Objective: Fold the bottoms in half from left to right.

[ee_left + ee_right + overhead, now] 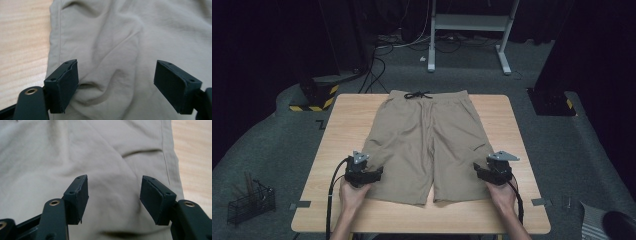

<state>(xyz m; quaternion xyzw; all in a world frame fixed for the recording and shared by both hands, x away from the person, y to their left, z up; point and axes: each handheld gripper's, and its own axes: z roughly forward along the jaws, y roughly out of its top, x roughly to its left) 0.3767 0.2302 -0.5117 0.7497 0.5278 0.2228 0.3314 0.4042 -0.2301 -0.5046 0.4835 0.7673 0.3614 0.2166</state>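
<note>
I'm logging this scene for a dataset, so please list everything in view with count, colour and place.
shorts: one, khaki, spread flat mid-table, waistband at the far edge
drawstring: one, black, tied at the waistband
table: one, light wood, centre
wire basket: one, black, on the floor at the left
white frame: one, on the floor beyond the table
cables: several, black and white, on the floor behind the table
left gripper: black, open over the left leg's outer edge
right gripper: black, open over the right leg's outer edge
</note>
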